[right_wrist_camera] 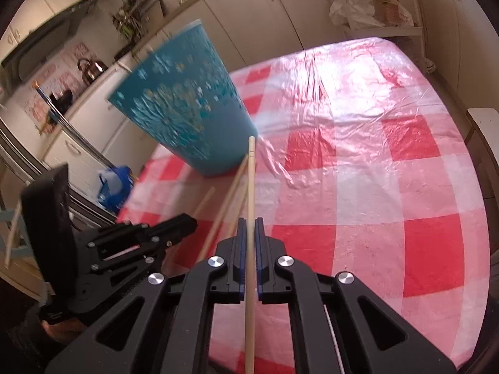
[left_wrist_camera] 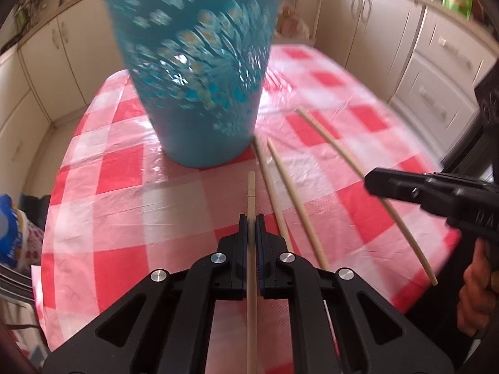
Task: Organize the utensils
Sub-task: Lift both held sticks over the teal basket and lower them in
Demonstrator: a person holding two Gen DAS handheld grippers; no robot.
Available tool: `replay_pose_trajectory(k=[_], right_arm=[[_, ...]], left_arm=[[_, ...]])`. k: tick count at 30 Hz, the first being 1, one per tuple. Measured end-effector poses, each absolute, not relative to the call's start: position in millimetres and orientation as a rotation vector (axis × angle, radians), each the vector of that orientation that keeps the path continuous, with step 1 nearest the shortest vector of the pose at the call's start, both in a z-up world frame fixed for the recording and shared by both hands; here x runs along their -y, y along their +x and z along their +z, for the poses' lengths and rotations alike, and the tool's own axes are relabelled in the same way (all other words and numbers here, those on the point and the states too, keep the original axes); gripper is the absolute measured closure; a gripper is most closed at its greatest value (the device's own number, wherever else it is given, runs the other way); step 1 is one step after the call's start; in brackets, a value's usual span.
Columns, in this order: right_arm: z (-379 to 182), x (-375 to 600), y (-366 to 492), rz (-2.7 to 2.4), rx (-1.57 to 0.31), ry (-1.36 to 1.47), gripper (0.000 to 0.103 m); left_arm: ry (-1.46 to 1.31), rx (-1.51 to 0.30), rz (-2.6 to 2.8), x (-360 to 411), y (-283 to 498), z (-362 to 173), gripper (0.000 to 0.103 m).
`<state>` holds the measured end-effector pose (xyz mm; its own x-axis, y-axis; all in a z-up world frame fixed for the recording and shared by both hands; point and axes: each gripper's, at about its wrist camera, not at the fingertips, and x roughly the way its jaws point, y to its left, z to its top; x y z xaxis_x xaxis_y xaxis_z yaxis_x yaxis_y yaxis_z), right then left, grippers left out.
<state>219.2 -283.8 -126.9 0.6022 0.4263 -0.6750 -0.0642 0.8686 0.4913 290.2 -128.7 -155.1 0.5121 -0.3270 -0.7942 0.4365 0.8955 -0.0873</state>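
Note:
A tall teal perforated holder stands on the table with the red-and-white checked cloth. My left gripper is shut on a wooden chopstick that points toward the holder's base. Two loose chopsticks lie on the cloth just to its right. My right gripper is shut on another chopstick, whose tip reaches the holder's foot. In the left wrist view the right gripper shows at the right, clamped on that long chopstick. The left gripper shows low on the left in the right wrist view.
Cream kitchen cabinets surround the table. A blue bag sits beyond the table's left edge, and white plastic bags rest on a shelf behind. A kettle stands on the counter. A person's hand grips the right tool.

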Motion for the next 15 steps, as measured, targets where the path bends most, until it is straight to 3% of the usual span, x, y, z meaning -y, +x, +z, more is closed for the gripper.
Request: replay_pose_trajectory(k=[9, 15], right_arm=[[8, 262, 231, 0.376, -0.365, 0.47, 0.097], [37, 225, 297, 0.288, -0.196, 0.433, 0.097]], left_arm=[[-0.121, -0.483, -0.498, 62, 296, -10, 0.098], [-0.227, -0.224, -0.472, 70, 345, 44, 0.098]])
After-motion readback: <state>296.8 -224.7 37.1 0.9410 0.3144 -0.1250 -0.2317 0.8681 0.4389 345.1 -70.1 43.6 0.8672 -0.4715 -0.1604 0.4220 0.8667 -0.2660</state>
